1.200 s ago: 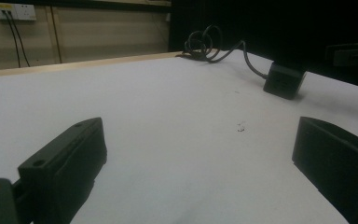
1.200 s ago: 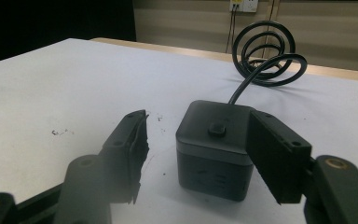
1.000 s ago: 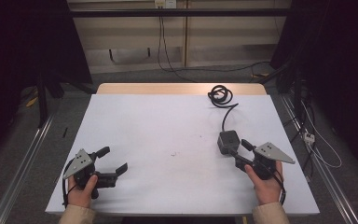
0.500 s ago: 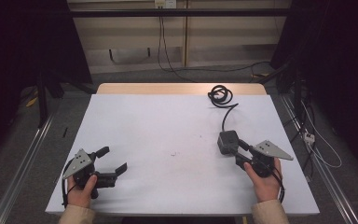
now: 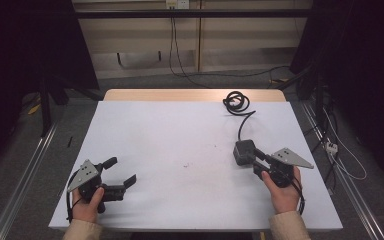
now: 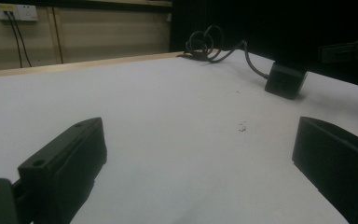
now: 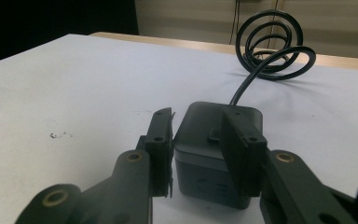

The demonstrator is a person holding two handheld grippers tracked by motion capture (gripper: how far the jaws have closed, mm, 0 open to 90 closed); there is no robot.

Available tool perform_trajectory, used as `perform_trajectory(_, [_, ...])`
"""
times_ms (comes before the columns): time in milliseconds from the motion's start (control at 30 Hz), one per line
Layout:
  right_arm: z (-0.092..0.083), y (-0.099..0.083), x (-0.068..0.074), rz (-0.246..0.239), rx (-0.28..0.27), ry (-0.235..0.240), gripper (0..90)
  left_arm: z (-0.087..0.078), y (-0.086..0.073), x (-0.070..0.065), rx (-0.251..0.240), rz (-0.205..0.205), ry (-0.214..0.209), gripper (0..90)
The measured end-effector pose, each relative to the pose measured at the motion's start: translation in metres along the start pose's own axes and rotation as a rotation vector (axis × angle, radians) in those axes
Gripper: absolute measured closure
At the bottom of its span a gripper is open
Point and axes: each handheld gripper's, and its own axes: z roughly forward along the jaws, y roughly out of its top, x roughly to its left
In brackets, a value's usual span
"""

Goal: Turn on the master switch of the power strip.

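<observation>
Left gripper (image 5: 121, 171): lower left of the high view, resting on the white desk (image 5: 180, 135) in a person's left hand (image 5: 87, 205). Its jaws stand wide apart with bare desk between them, released and holding nothing.

Desk: a white surface filling the middle of the high view, with a wooden edge along its far side.

Small mark (image 5: 186, 164): a faint dark speck on the desk at centre frame, between the two grippers.

Power adapter (image 5: 244, 151): a black box lying on the desk right of centre, just ahead of the right hand (image 5: 282, 192). In the right gripper view the box (image 7: 214, 149) sits between the two black jaws.

Right gripper (image 5: 250, 157): lower right of the high view. Its jaws have just been closing around the power adapter; the pads lie against the box's sides, grasping it.

Cable (image 5: 242, 122): black, running from the adapter up the frame to a loose coil (image 5: 235, 101) near the desk's far edge, upper right of centre.
</observation>
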Motion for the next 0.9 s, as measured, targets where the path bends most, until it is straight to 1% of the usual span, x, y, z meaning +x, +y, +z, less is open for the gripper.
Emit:
perform_trajectory(533, [0.0035, 0.0027, -0.0030, 0.002, 0.012, -0.004, 74.3, 0.0002, -0.0002, -0.0004, 0.000, 0.002, -0.002, 2.5])
perform_trajectory(900, [0.0058, 0.0040, -0.0037, 0.002, 0.017, 0.000, 77.3, -0.0001, -0.0002, -0.0003, 0.001, 0.004, 0.000, 2.5])
